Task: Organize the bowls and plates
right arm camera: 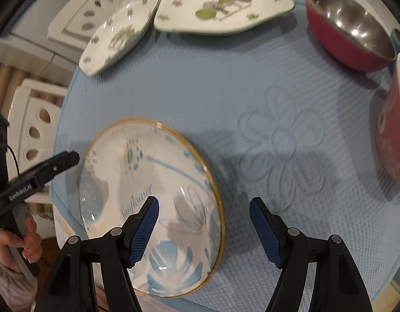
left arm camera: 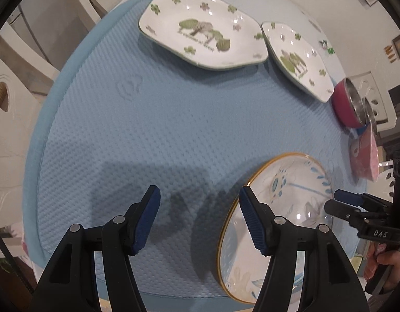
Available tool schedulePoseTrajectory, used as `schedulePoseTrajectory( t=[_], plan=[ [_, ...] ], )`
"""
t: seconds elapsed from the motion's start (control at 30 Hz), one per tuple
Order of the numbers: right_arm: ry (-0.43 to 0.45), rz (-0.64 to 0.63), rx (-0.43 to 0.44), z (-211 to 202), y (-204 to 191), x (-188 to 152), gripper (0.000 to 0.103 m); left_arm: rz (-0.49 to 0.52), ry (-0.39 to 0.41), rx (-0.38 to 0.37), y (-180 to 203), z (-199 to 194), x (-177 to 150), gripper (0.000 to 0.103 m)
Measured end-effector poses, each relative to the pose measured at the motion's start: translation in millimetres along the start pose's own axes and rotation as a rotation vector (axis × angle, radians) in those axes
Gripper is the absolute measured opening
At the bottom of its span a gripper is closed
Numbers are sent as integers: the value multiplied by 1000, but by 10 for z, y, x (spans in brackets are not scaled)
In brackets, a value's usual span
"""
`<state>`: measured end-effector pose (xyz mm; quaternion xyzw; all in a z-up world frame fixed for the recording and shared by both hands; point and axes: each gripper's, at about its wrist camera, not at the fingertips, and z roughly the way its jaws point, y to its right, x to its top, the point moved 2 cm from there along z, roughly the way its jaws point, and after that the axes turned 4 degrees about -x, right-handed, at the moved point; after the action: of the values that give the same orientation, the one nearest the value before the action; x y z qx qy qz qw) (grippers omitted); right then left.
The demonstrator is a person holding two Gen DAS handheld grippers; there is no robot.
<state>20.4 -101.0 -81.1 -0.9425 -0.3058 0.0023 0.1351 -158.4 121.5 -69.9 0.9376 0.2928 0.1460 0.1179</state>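
A round gold-rimmed plate (left arm camera: 285, 208) with blue flowers lies on the blue mat (left arm camera: 148, 119) near its front edge. My left gripper (left arm camera: 200, 196) hangs open over bare mat just left of that plate, nothing between its fingers. My right gripper (right arm camera: 204, 204) is open above the plate's (right arm camera: 153, 182) right rim, holding nothing. Two angular white plates with green flowers (left arm camera: 202, 31) (left arm camera: 296, 59) sit side by side at the far edge. A red bowl with a steel inside (right arm camera: 348, 26) and a pink bowl (right arm camera: 395, 130) stand at the right.
White chairs (right arm camera: 31, 130) stand around the table beyond the mat's left edge. Each view shows the other gripper (left arm camera: 334, 200) (right arm camera: 70, 157) at its side, held by a hand (right arm camera: 28, 241). Open mat (right arm camera: 278, 143) stretches between the round plate and the bowls.
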Motion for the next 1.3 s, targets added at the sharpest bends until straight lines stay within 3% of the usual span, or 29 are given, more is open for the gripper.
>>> schedulePoseTrajectory(
  t=[0.43, 0.97, 1.3],
  plan=[
    [91, 7, 137, -221, -212, 380, 71, -50, 43, 17, -201, -33, 398, 61],
    [116, 22, 228, -34, -503, 746, 71, -88, 87, 23, -461, 11, 861, 61],
    [160, 101, 305, 100, -579, 1031, 71, -178, 144, 8, -763, 50, 1295, 61]
  ],
)
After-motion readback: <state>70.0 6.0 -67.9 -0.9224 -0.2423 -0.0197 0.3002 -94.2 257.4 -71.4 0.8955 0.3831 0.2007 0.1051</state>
